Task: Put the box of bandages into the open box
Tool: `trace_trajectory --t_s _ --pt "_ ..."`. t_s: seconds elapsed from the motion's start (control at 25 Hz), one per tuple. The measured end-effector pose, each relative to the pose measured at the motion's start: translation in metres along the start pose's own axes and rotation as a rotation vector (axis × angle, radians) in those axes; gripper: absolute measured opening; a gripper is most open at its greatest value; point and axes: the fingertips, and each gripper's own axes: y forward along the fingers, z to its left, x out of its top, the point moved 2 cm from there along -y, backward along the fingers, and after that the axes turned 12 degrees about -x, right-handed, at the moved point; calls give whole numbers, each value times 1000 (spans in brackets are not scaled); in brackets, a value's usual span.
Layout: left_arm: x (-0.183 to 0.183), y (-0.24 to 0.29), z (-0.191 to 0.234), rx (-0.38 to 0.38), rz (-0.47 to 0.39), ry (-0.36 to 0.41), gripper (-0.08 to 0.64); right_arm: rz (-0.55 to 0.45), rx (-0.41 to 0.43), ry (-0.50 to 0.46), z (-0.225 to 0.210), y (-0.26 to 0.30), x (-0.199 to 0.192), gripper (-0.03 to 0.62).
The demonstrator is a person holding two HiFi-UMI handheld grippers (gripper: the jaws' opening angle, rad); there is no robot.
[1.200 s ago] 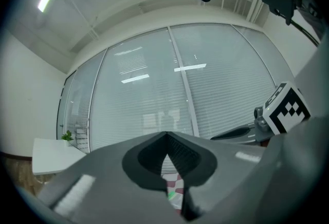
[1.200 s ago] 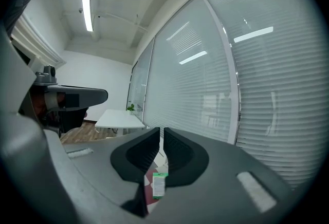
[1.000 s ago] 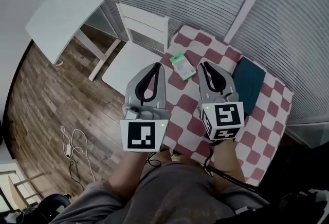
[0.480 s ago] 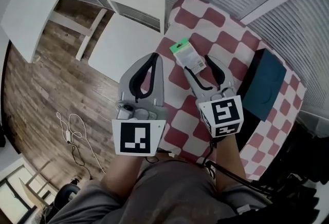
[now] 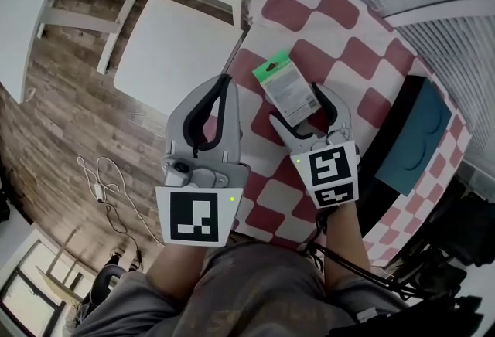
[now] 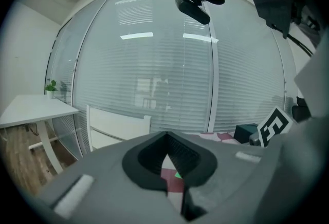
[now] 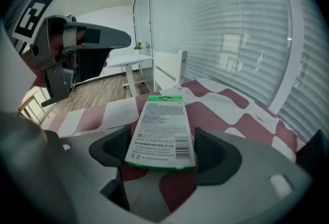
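The box of bandages (image 5: 288, 88) lies flat on the checked tablecloth (image 5: 340, 18), between the right gripper (image 5: 295, 103) jaws, which have just been opening and don't press it (nothing lifted yet). The left gripper (image 5: 225, 83) is clenched, empty. Grasping it and carrying it to the open box (image 5: 414, 134) remain.

The left hand-held gripper (image 5: 223, 82) and right hand-held gripper (image 5: 296, 106) are grey with black pads and white cubes bearing black square markers. A black cable (image 5: 352, 270) leaves the right one.

One bandage box (image 5: 286, 86), one teal box (image 5: 415, 134), likely one chair (image 5: 170, 57).
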Motion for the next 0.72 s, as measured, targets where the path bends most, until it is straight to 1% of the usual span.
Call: trace_trajectory --t_s 0.16,0.2,0.24,0.36,0.48,0.56,0.72 --pt "-4 5 4 -10 8 -8 0 28 9 18 -1 2 -1 416" --pt "-4 6 4 -12 8 -8 0 29 8 22 -1 2 -1 411" --pt "-3 6 5 -14 6 -8 0 30 4 26 -2 2 0 393" --pt "3 5 4 -22 -1 1 0 26 -1 48 -3 0 1 387" --pt "13 1 3 -29 -12 17 0 -11 -15 79 -6 -7 11 385" --pt "21 0 2 -32 -27 29 0 -47 -38 80 -9 -14 23 385" --pt "47 -4 -7 -54 -80 73 0 -134 -96 83 -20 -39 54 385"
